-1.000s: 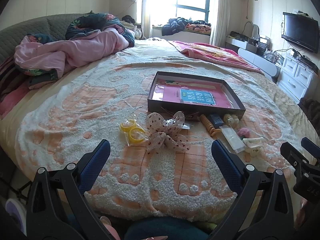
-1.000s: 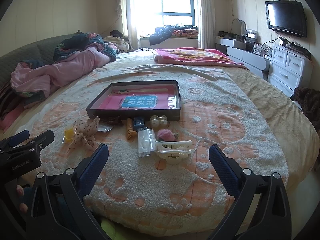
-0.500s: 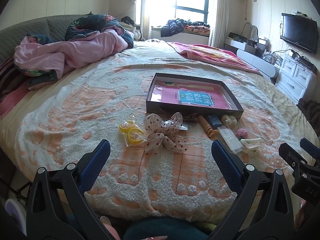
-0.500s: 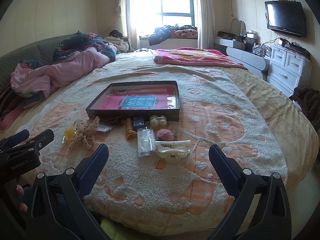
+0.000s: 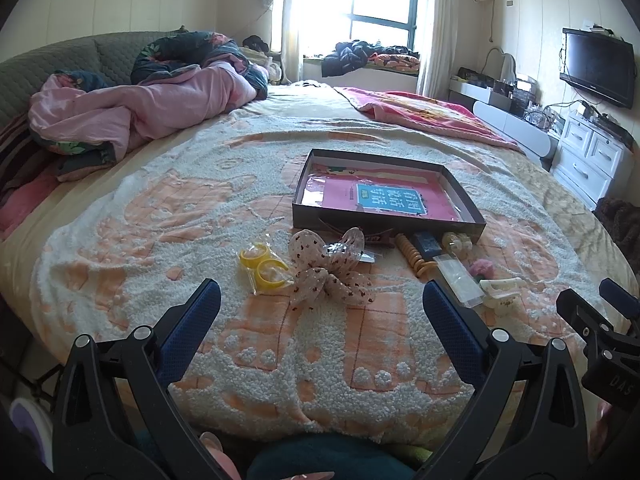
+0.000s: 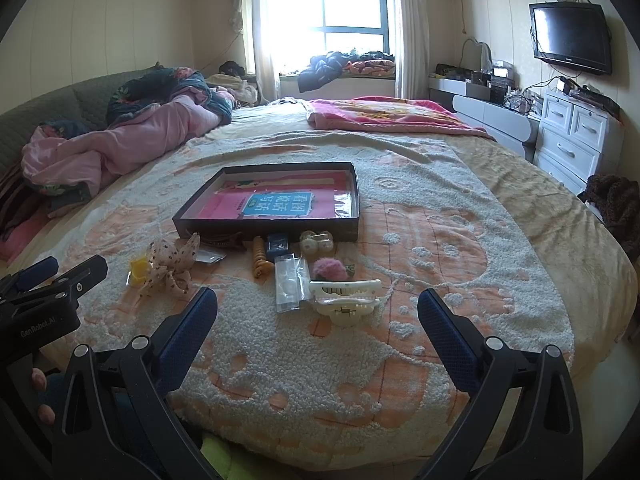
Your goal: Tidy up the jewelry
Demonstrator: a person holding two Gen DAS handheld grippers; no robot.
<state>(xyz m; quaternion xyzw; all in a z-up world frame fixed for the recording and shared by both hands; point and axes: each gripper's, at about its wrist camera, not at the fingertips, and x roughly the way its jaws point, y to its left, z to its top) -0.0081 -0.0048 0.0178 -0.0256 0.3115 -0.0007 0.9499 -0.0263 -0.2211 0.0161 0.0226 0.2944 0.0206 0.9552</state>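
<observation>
Both views crept slightly toward the bed (image 5: 120,240); left tongs (image 5: 320,308) and right tongs (image 6: 318,308) gape empty, so pick the bow (image 5: 326,268) lying beside the tray (image 5: 384,224) by its knot, low approach.

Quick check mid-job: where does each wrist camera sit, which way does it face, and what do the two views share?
Left wrist: behind the open left gripper, facing across the bed at the polka-dot fabric bow and yellow rings; the right gripper shows at its right edge.
Right wrist: behind the open right gripper, facing the white claw hair clip; the left gripper and fingertips show at its left.
Shared: the shallow dark cardboard tray holding a pink booklet.
</observation>
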